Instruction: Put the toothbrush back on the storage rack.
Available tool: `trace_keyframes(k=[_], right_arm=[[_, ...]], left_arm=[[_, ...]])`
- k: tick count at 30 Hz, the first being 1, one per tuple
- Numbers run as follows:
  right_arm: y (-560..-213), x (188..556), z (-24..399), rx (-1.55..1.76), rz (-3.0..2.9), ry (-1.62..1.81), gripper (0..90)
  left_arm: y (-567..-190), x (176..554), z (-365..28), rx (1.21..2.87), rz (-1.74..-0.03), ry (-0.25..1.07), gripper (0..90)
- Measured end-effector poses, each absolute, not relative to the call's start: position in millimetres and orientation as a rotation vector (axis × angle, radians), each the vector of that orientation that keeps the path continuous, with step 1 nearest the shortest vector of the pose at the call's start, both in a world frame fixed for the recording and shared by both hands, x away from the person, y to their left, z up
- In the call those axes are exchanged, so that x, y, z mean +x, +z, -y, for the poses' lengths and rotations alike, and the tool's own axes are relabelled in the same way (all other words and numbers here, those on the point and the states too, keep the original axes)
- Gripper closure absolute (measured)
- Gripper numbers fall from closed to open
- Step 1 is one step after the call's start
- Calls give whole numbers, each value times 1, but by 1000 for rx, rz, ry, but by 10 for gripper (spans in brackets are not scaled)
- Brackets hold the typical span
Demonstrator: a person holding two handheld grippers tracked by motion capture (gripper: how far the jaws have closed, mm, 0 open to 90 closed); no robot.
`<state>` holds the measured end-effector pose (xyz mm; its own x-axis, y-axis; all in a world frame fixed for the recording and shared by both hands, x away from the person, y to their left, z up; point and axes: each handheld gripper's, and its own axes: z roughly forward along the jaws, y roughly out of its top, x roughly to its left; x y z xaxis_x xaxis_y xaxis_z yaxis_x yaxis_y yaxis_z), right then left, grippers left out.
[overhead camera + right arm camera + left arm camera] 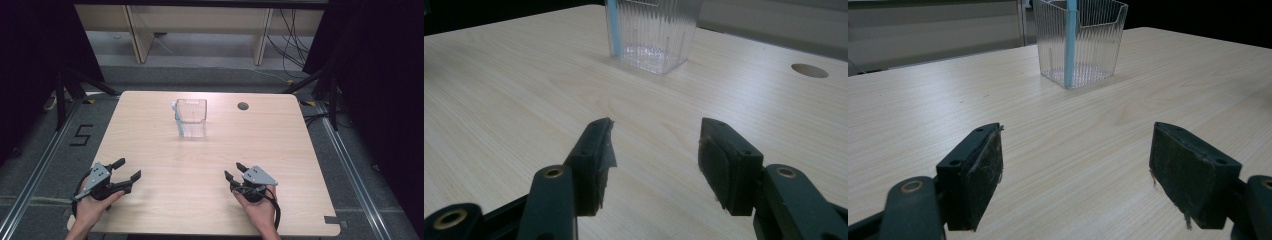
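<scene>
We start at the desk's [150, 150] near-left corner, where the left gripper [126, 170] sits low over the wood in the person's left hand [90, 207], right by the left edge. Its fingers [973, 175] are released, spread wide with nothing between them, and in the left gripper view we see bare wood grain running clear ahead of them.

Moving across, we have a broad stretch of open desk through the middle, from the near edge up toward the far side, nothing lying on it.

Up near the far edge, roughly centred, stands the clear ribbed container [191, 117], upright, well apart from both grippers. A light blue strip [1070, 42] runs up its left corner; we cannot tell whether it sits inside or on the wall. Nothing else shows through the clear walls. Just to its right, close to the far edge, we spot a small round hole [243, 106] in the desk.

Over to the near-right now: the right gripper [235, 171] rests in the right hand [260, 210], a little in from the near edge, with open wood between it and the right edge. Its fingers [591, 160] are also released, parted around nothing, pointing toward the container.
</scene>
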<state>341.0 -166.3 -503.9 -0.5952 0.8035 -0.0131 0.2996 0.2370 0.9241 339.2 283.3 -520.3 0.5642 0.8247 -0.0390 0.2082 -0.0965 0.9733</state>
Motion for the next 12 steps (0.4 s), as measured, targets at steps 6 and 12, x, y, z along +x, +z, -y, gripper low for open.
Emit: trace_keyframes(k=[6,12], right_arm=[[-504,341,166,1006,-2025,1346,480],[-503,341,167,1018,-2012,1346,479]], left_arm=[[-525,336,-282,1598,-891,664,215],[-525,333,-279,1588,-888,691,229]])
